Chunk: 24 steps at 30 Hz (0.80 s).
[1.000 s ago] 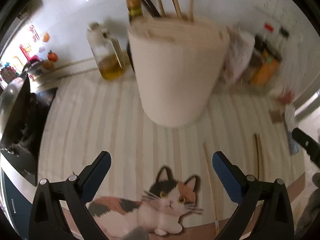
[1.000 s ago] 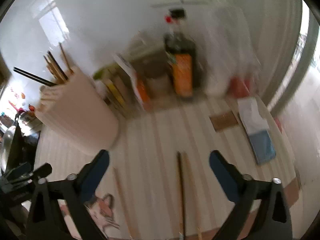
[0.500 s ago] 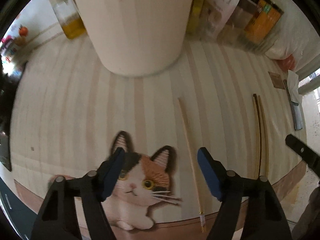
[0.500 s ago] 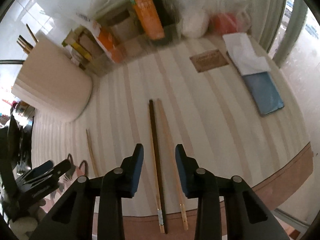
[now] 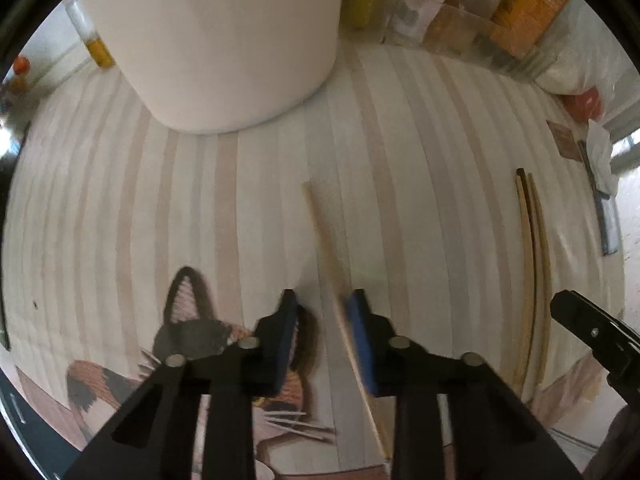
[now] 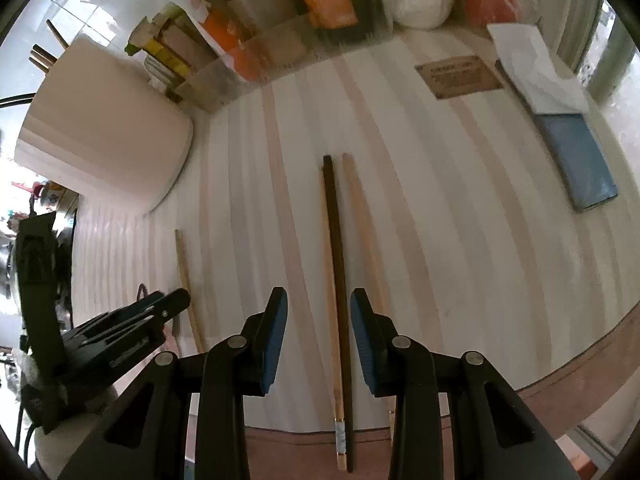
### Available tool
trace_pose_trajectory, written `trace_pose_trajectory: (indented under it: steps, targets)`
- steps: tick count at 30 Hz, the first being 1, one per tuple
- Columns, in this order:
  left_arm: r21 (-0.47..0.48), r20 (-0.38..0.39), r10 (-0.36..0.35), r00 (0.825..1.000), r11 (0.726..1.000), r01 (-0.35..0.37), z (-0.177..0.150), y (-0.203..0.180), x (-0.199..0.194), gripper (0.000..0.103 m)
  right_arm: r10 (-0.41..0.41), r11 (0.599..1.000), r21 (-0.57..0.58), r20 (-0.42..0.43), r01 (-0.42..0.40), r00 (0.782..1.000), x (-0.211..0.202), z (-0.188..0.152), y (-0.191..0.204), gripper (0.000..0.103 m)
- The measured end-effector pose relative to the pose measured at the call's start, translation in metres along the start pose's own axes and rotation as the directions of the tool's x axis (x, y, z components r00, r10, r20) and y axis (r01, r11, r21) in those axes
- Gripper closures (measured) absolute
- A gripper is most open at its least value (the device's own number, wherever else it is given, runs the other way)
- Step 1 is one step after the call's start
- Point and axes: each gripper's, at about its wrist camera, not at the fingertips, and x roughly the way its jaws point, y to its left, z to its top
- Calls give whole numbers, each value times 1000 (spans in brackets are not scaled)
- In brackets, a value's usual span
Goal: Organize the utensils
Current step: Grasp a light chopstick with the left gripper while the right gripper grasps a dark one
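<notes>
A single light wooden chopstick (image 5: 324,240) lies on the striped mat (image 5: 420,180). My left gripper (image 5: 324,312) points down over its near half. Its jaws are closing, with the stick between them against the right pad (image 5: 362,340) and the left pad still apart. A dark chopstick (image 6: 334,240) lies with a light one tight along its left side. My right gripper (image 6: 318,312) straddles these two, narrowed but with gaps on both sides. Another light chopstick (image 6: 360,220) runs under the right finger. The cream holder (image 5: 224,40) (image 6: 104,128) stands behind with sticks in it.
Boxes and packets (image 6: 320,4) crowd the back of the mat. A blue pad with white tissue (image 6: 576,160) and a brown card (image 6: 456,76) lie at the right. An oil bottle (image 5: 96,40) stands left of the holder. A printed cat (image 5: 192,336) marks the mat's near edge.
Both grippers have sunk toward the mat and tipped downward. Each pair of jaws has narrowed from wide open, the left around the single stick, the right around the dark pair.
</notes>
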Motion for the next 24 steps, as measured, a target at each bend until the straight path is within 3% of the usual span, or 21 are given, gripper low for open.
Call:
trace_pose_trajectory:
  steps: [5, 15, 22, 24]
  targets:
    - [13, 9, 4, 1000, 1000, -4, 1, 3, 1, 99, 24, 999, 28, -19, -23, 1000, 7, 0, -6, 69]
    - [44, 6, 19, 1000, 999, -19, -7, 46, -10, 99, -30, 998, 61, -65, 34, 997, 24, -5, -23, 94]
    - [42, 1, 14, 1000, 999, -14, -12, 55, -11, 99, 33, 998, 57, -52, -30, 998, 25, -2, -24, 95]
    - [46, -1, 17, 1000, 999, -17, -8, 51, -10, 99, 8, 1000, 28, -64, -6, 998, 29, -2, -18, 95]
